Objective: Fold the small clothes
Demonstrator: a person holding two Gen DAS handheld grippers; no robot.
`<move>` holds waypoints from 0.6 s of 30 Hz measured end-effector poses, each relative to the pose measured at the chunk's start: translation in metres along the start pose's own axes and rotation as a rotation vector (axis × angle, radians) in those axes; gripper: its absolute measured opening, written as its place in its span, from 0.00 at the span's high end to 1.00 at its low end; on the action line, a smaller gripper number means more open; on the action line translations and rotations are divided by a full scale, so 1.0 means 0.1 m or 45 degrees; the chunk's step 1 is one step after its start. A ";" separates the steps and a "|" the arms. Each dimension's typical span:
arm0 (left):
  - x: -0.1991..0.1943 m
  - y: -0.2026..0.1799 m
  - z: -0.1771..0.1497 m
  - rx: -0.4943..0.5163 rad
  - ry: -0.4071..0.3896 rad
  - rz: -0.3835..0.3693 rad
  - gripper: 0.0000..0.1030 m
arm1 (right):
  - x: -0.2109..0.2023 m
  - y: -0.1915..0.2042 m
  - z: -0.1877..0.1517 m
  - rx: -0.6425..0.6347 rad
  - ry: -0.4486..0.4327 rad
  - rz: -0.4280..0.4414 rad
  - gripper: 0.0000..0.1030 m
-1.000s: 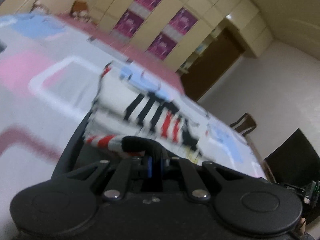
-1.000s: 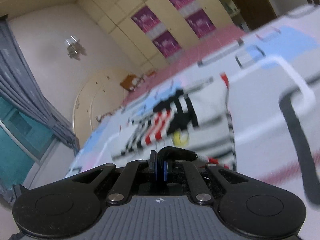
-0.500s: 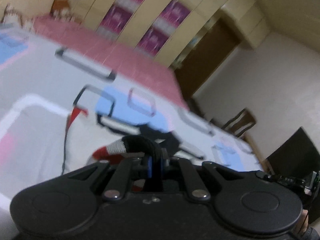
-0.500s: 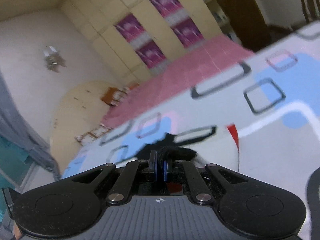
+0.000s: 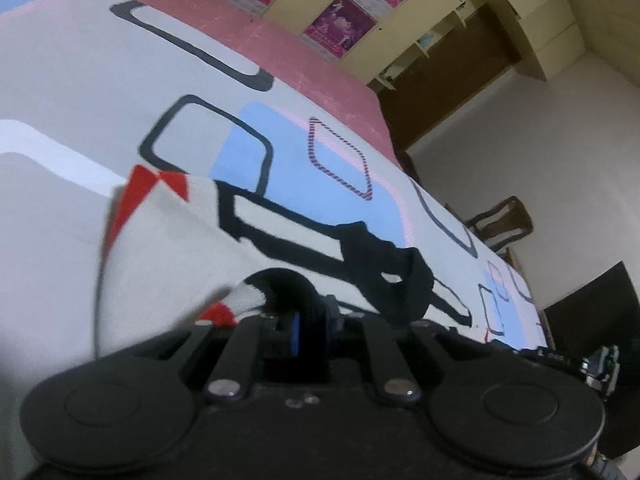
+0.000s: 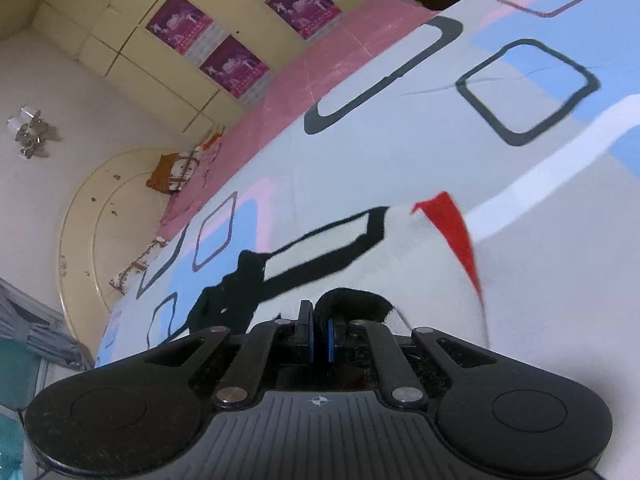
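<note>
**A:** What does the left wrist give you?

**B:** My left gripper (image 5: 310,326) has its jaws clenched on a rolled edge of the garment (image 5: 168,248), which lies on the bed (image 5: 80,80) just ahead of me, white with black bands and red corners. To fold well, I want this edge kept low and level with the other side.

**A:** And the right wrist?

**B:** My right gripper (image 6: 319,338) grips a black-trimmed edge of the garment (image 6: 400,256) too, jaws nearly closed on it. The cloth beyond looks flat. I judge the fold is being laid over, so I should set both edges down together, square to the far hem, then let go without dragging.

**A:** Risk?

**B:** Uneven hands would skew the crease.
</note>
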State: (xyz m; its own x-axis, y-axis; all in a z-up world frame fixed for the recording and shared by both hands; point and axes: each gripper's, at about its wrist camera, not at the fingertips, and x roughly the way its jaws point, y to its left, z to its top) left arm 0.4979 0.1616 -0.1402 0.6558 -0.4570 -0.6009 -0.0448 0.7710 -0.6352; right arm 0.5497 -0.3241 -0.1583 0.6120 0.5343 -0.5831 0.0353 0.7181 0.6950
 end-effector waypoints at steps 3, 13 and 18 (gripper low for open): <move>0.09 0.03 0.05 -0.032 0.002 -0.057 0.70 | 0.08 0.05 0.03 -0.041 0.005 -0.005 0.95; 0.01 -0.03 0.21 0.104 -0.071 0.037 0.36 | -0.06 0.12 0.09 -0.136 -0.120 -0.050 0.23; 0.26 -0.31 0.19 0.473 0.078 0.295 0.50 | 0.14 0.35 -0.03 -0.469 -0.045 -0.231 0.31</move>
State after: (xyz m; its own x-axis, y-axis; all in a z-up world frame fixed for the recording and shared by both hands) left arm 0.5303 0.1340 -0.1265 0.6137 -0.2703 -0.7418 0.0962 0.9582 -0.2696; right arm 0.5569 -0.2898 -0.1435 0.6487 0.3734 -0.6631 -0.1360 0.9142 0.3818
